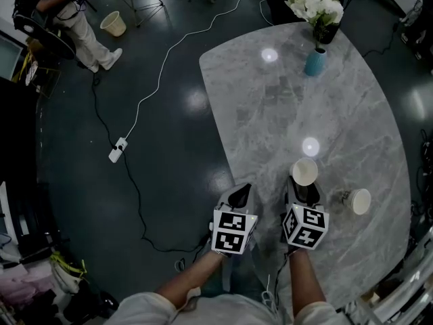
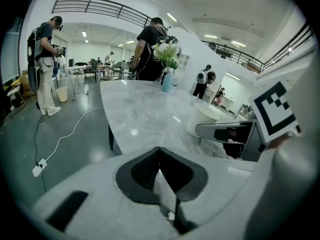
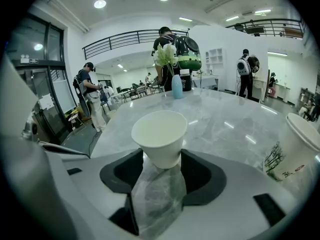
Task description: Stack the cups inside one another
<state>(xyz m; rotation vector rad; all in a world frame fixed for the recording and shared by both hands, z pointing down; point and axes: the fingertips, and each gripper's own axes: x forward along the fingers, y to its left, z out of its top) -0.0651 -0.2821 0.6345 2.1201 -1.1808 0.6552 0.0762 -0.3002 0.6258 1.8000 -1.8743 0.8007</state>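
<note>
A plain white paper cup (image 1: pixel 304 171) stands upright on the grey marble table (image 1: pixel 270 114), right in front of my right gripper (image 1: pixel 302 189). In the right gripper view the cup (image 3: pixel 160 136) sits between the open jaws, whose pads stand close beside its lower wall. A second, printed cup (image 1: pixel 357 200) lies tilted on the table to the right, and shows at the right edge of the right gripper view as well (image 3: pixel 295 149). My left gripper (image 1: pixel 238 196) hovers at the table's near edge, shut and empty. From the left gripper view the white cup (image 2: pixel 205 120) is off to the right.
A blue vase with white flowers (image 1: pixel 315 61) stands at the table's far end. The table's left edge runs beside my left gripper. On the dark floor lie a white cable and power strip (image 1: pixel 118 149). A person (image 1: pixel 81 26) and a bucket (image 1: pixel 113 23) are far left.
</note>
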